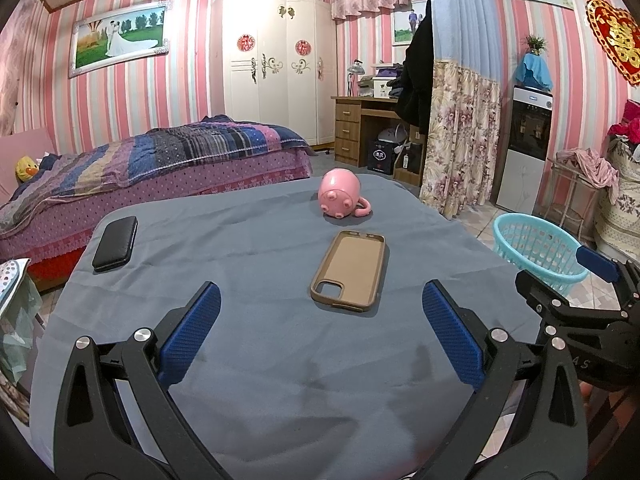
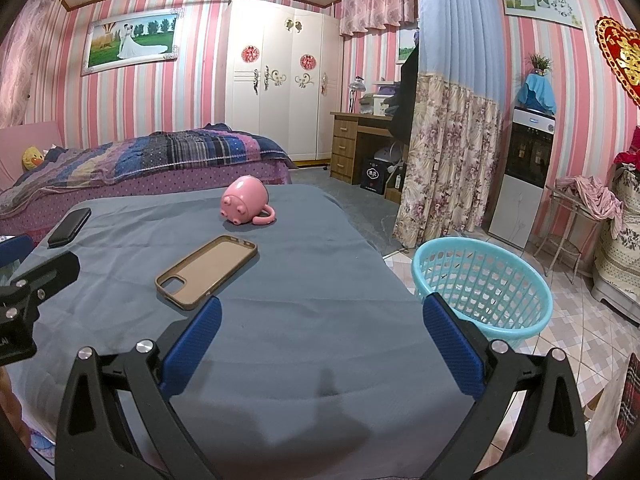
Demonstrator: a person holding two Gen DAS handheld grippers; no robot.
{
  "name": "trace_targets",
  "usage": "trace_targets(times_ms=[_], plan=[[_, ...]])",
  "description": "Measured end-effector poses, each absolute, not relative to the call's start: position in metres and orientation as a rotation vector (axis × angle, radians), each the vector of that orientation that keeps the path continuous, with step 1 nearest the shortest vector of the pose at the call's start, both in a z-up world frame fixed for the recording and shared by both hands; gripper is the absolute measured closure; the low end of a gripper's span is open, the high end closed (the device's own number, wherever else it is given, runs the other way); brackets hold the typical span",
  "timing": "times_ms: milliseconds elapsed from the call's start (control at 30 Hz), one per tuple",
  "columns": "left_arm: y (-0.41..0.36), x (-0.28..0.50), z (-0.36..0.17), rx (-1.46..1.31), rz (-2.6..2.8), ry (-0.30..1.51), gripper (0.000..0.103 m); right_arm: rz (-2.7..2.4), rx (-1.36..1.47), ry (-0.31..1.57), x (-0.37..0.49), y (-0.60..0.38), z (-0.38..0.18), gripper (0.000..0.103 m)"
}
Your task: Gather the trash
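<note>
Left wrist view shows your left gripper [image 1: 320,332] spread wide over the grey cloth [image 1: 256,264], with nothing between its blue pads [image 1: 191,332]. Ahead of it, a little to the right, lies the brown phone case [image 1: 350,270], hollow side up, camera cutout toward you. Beyond the case the pink mug [image 1: 340,198] rests on its side with the handle to the right, touching the cloth. A black case [image 1: 115,243] lies flat near the cloth's far-left edge, well apart from the other two.

At the right edge of this view you can see part of your right gripper [image 1: 576,292]; one blue pad shows in front of the teal basket [image 1: 538,252], which stands on the tiled floor beside the table.

Right wrist view gives you that gripper [image 2: 322,344] head on: it too is fully spread and holds nothing, hanging over the cloth [image 2: 320,260] near the table's right side. The basket [image 2: 482,286] sits just beyond its right finger, on the floor, and I can make out only a few small dark specks inside. The phone case [image 2: 206,270] lies just past its left pad, the mug [image 2: 245,199] farther on, the black case [image 2: 69,227] far left. No obvious trash shows on the cloth in either view.
</note>
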State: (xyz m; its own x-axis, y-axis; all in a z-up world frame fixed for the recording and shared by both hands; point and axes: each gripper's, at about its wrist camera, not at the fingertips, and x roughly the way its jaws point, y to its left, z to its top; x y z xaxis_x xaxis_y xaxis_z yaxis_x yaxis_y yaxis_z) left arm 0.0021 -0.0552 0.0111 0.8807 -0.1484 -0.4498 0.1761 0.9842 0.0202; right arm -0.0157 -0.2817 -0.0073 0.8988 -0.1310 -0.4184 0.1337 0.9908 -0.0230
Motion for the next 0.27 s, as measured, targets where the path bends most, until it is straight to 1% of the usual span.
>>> trace_targets(times_ms=[267], plan=[[-0.0534, 0.0025, 0.0109, 0.055, -0.176, 0.48, 0.005, -0.137, 0.006, 0.432, -0.0158, -0.2822, -0.0077, 0.004]])
